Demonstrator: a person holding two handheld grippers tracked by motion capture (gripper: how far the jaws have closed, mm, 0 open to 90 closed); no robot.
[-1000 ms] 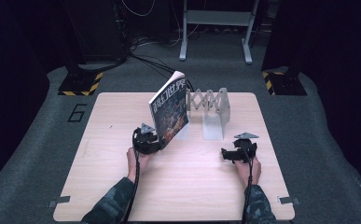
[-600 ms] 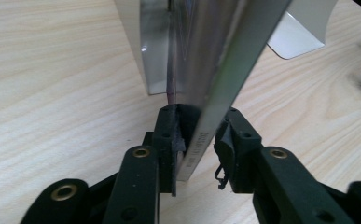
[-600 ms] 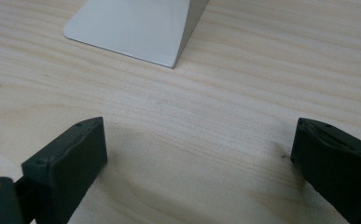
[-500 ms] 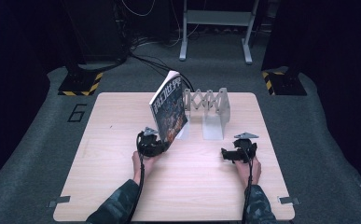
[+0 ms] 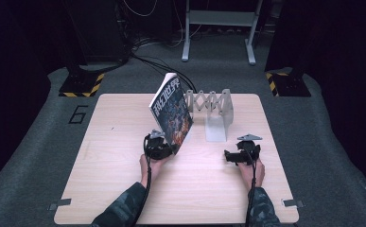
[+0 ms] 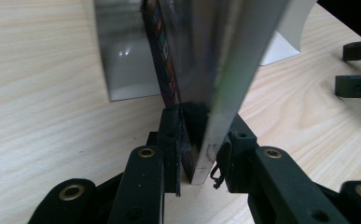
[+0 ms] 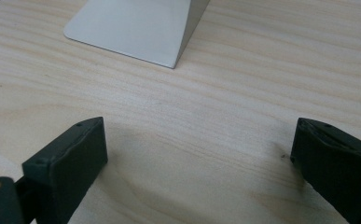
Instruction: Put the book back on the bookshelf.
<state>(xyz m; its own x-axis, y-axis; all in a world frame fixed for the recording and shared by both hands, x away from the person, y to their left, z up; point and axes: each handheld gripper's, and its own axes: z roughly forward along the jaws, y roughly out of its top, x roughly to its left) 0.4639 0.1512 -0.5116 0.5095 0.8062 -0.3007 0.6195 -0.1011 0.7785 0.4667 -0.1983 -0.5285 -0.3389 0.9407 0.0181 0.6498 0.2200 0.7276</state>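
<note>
High view: left gripper (image 5: 164, 147) is gripping the book (image 5: 171, 111) by its lower corner, holding it tilted up over the middle of the tabletop (image 5: 109, 142), cover facing the camera. The book is sitting just in front of the expanding metal bookend rack (image 5: 213, 106), overlapping its left end. Right gripper (image 5: 235, 156) is resting low on the tabletop near the right side, just below the rack's right base plate (image 5: 216, 132), well apart from the book.

Left gripper view: fingers (image 6: 169, 140) are pinching the book's (image 6: 201, 70) bottom edge between them, the book rising straight up. A grey plate of the rack (image 6: 122, 65) is lying behind it. The other gripper's fingers (image 6: 357, 84) are showing at the right edge.

Right gripper view: fingers (image 7: 71, 158) are spread wide, nothing between them, bare tabletop (image 7: 192, 130) below. The base plate (image 7: 141, 28) is lying ahead, apart from the fingers.
</note>
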